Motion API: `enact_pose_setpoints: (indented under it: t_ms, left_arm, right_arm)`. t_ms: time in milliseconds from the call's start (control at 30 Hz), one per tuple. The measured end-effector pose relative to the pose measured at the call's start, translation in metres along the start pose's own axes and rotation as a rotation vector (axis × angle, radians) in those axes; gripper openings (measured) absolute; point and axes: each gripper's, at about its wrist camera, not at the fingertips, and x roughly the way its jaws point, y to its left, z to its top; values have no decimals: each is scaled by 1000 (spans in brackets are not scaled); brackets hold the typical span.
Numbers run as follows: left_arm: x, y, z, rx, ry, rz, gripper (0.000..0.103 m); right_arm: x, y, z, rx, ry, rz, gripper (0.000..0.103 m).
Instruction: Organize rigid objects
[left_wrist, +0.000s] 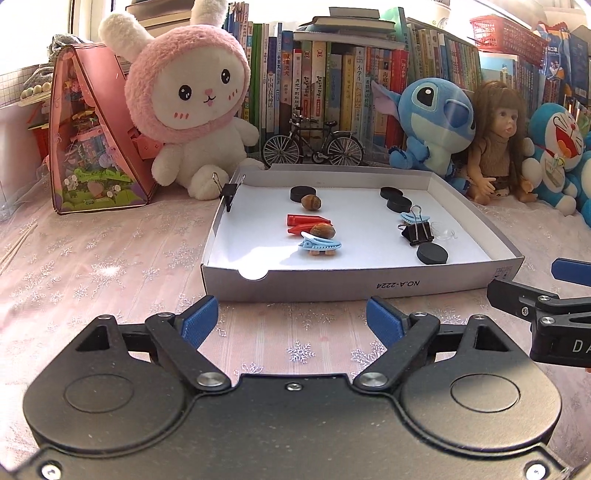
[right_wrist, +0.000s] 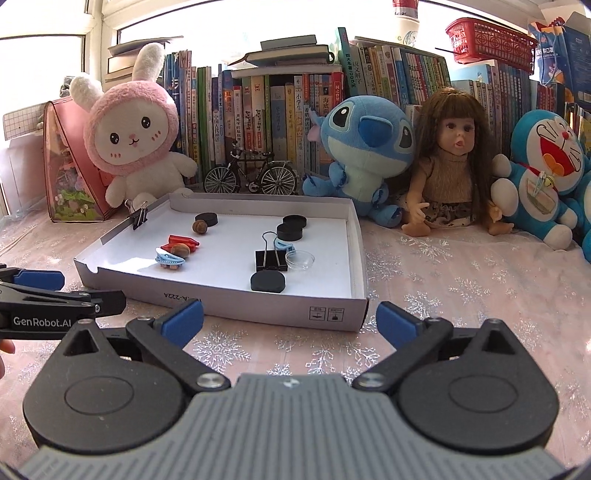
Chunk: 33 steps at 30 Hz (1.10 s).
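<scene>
Seemingly finished: discs, nuts, clips and binder clip (right_wrist: 270, 258) lie grouped inside the cardboard tray (right_wrist: 258, 307); left claw (left_wrist: 291, 319) and right claw (right_wrist: 289, 322) gape apart, empty.

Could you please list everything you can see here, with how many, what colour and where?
box: one, white, on the table
discs: four, black, in box
nuts: two, brown, box left
red pieces: two, box left
hair clips: two, light blue, in box
binder clips: two, black, one inside, one on left wall
clear dish: one, beside inner binder clip
plush toys: three, behind box
doll: one
model bicycle: one
books: many, rear
left claw: open
right claw: open
</scene>
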Motion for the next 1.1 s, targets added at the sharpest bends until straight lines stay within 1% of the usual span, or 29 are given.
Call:
enact_pose_setpoints:
  t_ms: [167, 400, 733, 900, 1100]
  left_arm:
    - [3, -1, -8, -5, 17, 6, 87]
    - [8, -3, -15, -16, 34, 23, 87]
    - [17, -3, -20, -26, 49, 57, 87]
    - [18, -3, -21, -19, 44, 65, 89]
    - [20, 0, -22, -30, 47, 73, 94]
  right_arm:
    - [5, -2, -8, 24, 32, -11, 103]
    - [8, 2, -14, -1, 49, -23, 103]
    - [17, 6, -17, 5, 79, -39, 103]
    - [21, 9, -20, -4, 98, -48, 103]
    - [28, 7, -22, 8, 140, -57, 103]
